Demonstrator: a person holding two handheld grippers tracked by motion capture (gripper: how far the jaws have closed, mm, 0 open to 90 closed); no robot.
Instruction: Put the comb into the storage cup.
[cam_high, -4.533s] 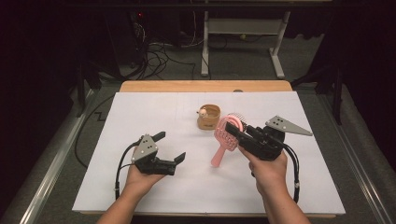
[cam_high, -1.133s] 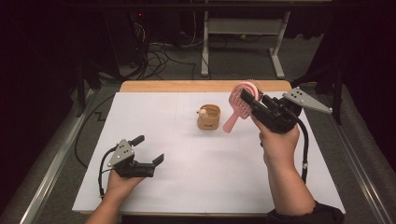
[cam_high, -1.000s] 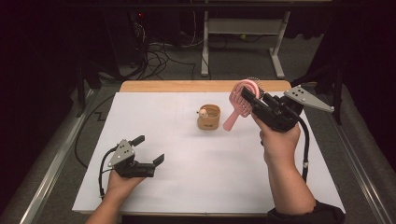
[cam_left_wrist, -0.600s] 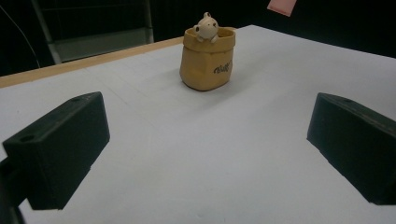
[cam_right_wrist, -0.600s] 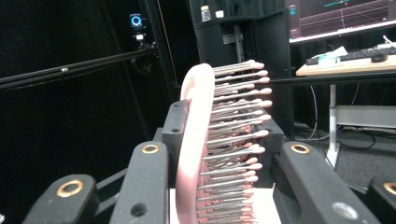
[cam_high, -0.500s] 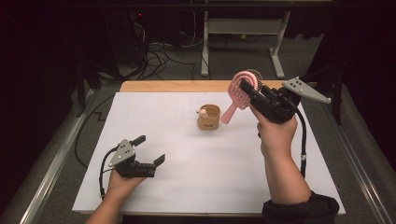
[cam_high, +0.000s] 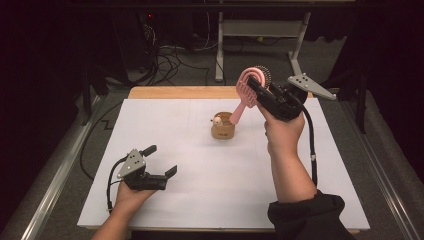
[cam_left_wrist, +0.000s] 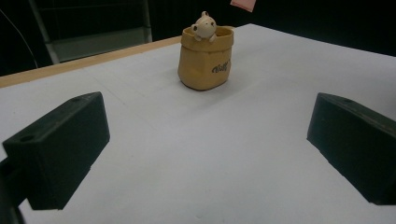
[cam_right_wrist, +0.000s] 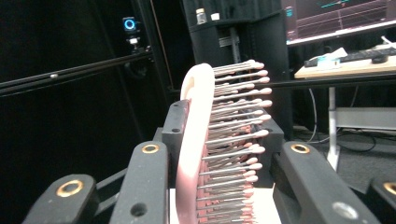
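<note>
My right gripper (cam_high: 257, 87) is lifted above the far middle of the table, shut on the head of a pink hairbrush (cam_high: 243, 95). The brush hangs slanted, its handle end just over a small tan pot (cam_high: 223, 126) with a little figure at its rim. In the right gripper view the brush (cam_right_wrist: 196, 154) stands edge-on between the jaws, bristles to the right. My left gripper (cam_high: 161, 161) rests near the table's front left, open and holding nothing. The left gripper view looks between its wide jaws (cam_left_wrist: 208, 116) at the pot (cam_left_wrist: 205, 60) and the brush's handle tip (cam_left_wrist: 243, 3).
A white sheet (cam_high: 200, 200) covers the table, with a wooden strip (cam_high: 170, 92) along the far edge. Metal rails (cam_high: 55, 185) run down both sides. A white table frame (cam_high: 260, 30) and loose cables (cam_high: 170, 62) lie beyond on the floor.
The right hand has carried the brush up and to the left, so its handle end now hangs over the pot. The left gripper has stayed where it was.
</note>
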